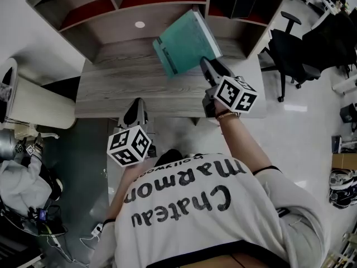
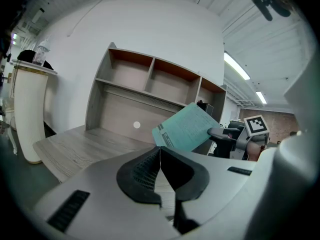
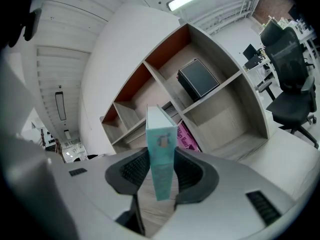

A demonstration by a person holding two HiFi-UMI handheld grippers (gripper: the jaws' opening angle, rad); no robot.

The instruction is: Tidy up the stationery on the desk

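My right gripper (image 1: pixel 207 65) is shut on a teal book (image 1: pixel 187 42) and holds it in the air over the wooden desk (image 1: pixel 122 88), in front of the hutch shelves (image 1: pixel 111 15). In the right gripper view the book (image 3: pixel 161 154) stands upright between the two pads, its narrow edge towards the camera. The left gripper view shows the same book (image 2: pixel 187 129) tilted, with the right gripper (image 2: pixel 225 134) clamping its lower right corner. My left gripper (image 1: pixel 136 106) hovers at the desk's near edge, left of the book; its jaws (image 2: pixel 160 154) are shut with nothing between them.
A black box (image 3: pixel 198 79) sits in an upper right shelf compartment and a pink book (image 3: pixel 186 140) stands lower in the hutch. A black office chair (image 1: pixel 293 54) is right of the desk. A white rounded cabinet (image 1: pixel 39 108) stands at the left.
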